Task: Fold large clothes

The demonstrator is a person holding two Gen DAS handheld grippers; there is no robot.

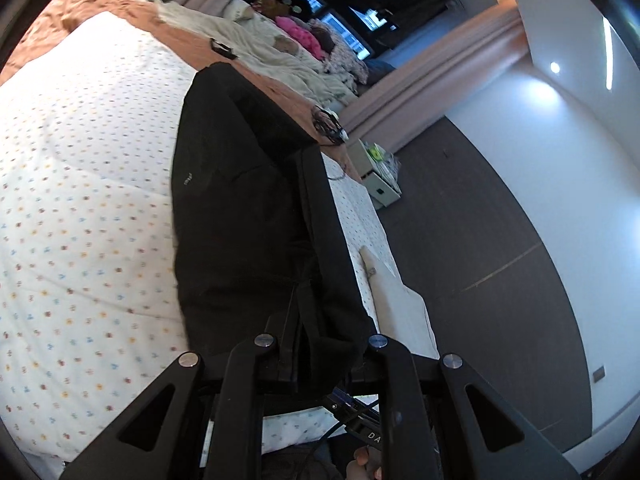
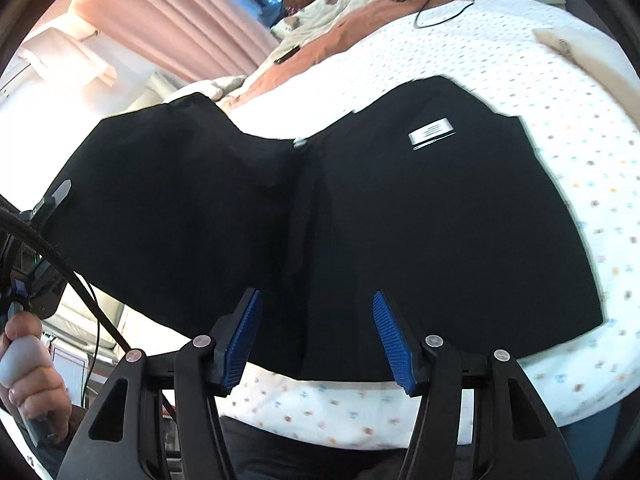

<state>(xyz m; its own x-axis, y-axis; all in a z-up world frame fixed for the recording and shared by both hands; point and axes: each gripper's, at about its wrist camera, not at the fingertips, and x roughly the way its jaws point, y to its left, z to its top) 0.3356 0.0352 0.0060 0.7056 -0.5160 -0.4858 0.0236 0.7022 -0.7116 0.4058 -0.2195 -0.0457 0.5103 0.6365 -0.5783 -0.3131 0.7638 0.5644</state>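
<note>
A large black garment (image 1: 240, 208) hangs from my left gripper (image 1: 316, 344), which is shut on a bunched fold of it; the cloth hides the fingertips. In the right wrist view the same garment (image 2: 440, 220) lies spread on the bed, with a white label (image 2: 432, 133) facing up. Its left part is lifted off the sheet toward the left gripper (image 2: 54, 202), whose handle a hand (image 2: 28, 384) grips. My right gripper (image 2: 316, 320) is open above the garment's near edge. Its blue pads (image 2: 240, 340) are apart and press on nothing.
The bed's white dotted sheet (image 1: 80, 200) is backed by an orange-brown blanket (image 1: 192, 40) and a heap of bedding and clothes (image 1: 288, 48). Tangled cables (image 1: 328, 124) lie near the bed's edge. A white drawer unit (image 1: 380, 184) stands on the dark floor (image 1: 480, 240). Pink curtains (image 2: 180, 12) hang behind.
</note>
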